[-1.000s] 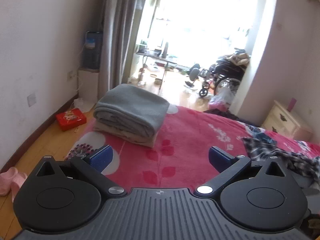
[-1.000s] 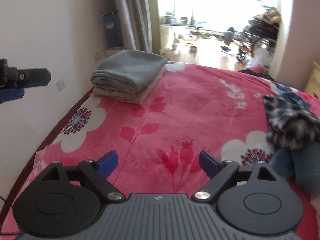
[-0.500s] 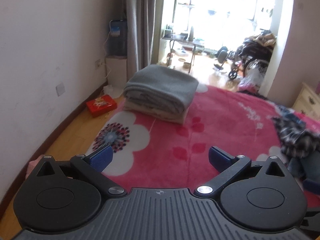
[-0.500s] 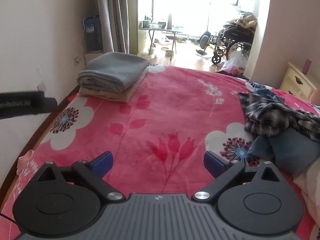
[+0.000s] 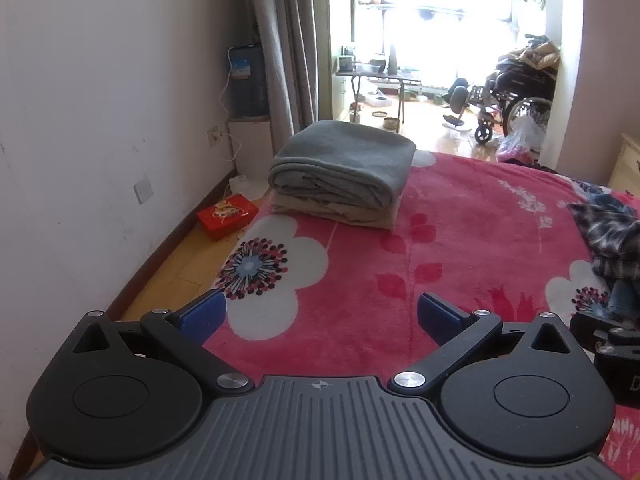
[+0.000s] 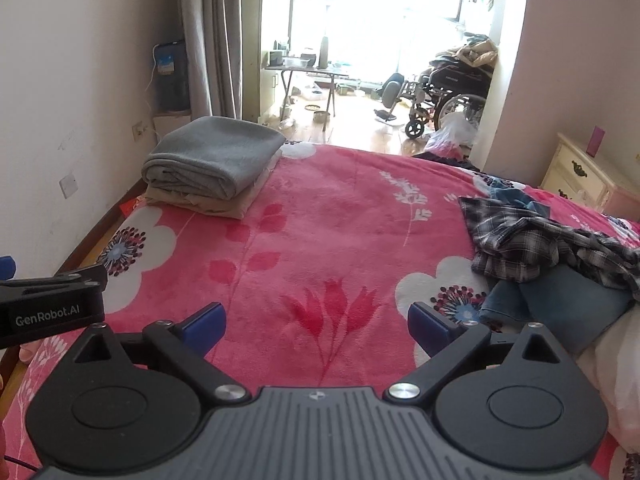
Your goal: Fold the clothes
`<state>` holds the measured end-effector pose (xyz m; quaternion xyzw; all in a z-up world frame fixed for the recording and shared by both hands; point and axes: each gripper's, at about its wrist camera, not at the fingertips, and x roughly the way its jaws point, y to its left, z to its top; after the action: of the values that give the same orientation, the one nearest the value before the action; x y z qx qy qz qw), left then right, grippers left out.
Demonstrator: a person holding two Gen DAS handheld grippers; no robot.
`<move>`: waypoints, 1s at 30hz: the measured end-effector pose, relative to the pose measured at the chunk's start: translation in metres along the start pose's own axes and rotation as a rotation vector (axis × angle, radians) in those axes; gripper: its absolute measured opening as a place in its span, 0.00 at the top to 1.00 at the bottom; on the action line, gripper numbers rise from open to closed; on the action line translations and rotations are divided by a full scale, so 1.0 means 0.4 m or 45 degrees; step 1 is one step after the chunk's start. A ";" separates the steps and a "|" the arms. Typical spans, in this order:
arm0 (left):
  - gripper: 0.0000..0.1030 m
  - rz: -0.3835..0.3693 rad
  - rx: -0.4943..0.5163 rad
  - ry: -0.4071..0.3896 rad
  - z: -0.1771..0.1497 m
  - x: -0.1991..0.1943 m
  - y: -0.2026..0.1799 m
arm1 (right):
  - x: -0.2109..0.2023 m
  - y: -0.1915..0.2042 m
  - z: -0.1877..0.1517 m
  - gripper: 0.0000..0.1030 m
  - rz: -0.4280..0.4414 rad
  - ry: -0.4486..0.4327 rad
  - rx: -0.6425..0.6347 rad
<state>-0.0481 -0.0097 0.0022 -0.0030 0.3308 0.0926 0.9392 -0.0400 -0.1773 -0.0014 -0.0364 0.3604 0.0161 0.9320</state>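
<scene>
A folded grey garment (image 5: 344, 164) lies on a folded beige one (image 5: 340, 214) at the far left corner of the pink flowered bed (image 5: 460, 248); the stack also shows in the right wrist view (image 6: 212, 156). A heap of unfolded clothes, a plaid shirt (image 6: 532, 240) over blue jeans (image 6: 560, 304), lies at the right; its edge shows in the left wrist view (image 5: 612, 240). My left gripper (image 5: 320, 316) is open and empty above the bed's near left part. My right gripper (image 6: 316, 324) is open and empty above the bed's middle.
A wall runs along the left, with a strip of wood floor and a red box (image 5: 226, 216) beside the bed. A cream nightstand (image 6: 580, 176) stands at the far right. A wheelchair (image 6: 444, 92) and a small table (image 6: 308, 80) stand beyond the bed.
Both grippers have pulled back from the folded stack and risen, so more of the bed shows. The right view has swung right toward the clothes heap. Both stay open.
</scene>
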 end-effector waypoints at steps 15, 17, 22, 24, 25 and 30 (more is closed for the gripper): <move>0.00 0.051 0.022 -0.018 0.011 -0.015 0.005 | -0.001 0.007 -0.006 0.01 0.011 0.025 -0.009; 0.00 0.058 0.026 -0.020 0.012 -0.017 0.005 | -0.001 0.012 -0.009 0.00 0.019 0.037 -0.019; 0.00 0.068 0.021 -0.023 0.015 -0.020 0.010 | -0.003 0.021 -0.011 0.00 0.032 0.051 -0.042; 0.00 0.071 0.015 -0.023 0.016 -0.021 0.014 | -0.006 0.024 -0.011 0.00 0.034 0.049 -0.046; 0.00 0.072 0.011 -0.024 0.017 -0.022 0.015 | -0.007 0.023 -0.013 0.00 0.033 0.047 -0.048; 0.00 0.078 -0.005 -0.025 0.020 -0.024 0.024 | -0.012 0.028 -0.014 0.00 0.031 0.042 -0.059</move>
<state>-0.0523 -0.0014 0.0148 0.0062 0.3213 0.1221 0.9390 -0.0480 -0.1667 -0.0029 -0.0538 0.3757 0.0352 0.9245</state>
